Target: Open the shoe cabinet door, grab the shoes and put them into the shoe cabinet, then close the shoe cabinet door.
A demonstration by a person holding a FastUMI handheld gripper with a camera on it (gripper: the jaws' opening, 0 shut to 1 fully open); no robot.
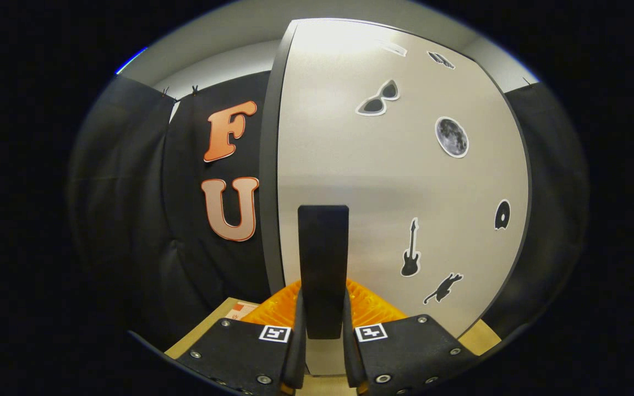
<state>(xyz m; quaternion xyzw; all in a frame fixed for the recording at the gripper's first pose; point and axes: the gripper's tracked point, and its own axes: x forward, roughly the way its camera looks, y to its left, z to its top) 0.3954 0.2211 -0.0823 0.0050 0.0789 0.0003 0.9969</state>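
Black door handle (323, 264) sits pinched between both fingers of the nearly closed tool (323, 330).

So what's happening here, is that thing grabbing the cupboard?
Yes. A hand-held gripper has its two fingers closed on the dark upright handle of the shoe cabinet door. The pale door, decorated with stickers such as a guitar and a moon, fills the space just ahead of the fingers. Whether the door is being opened or closed can't be told from this one moment.
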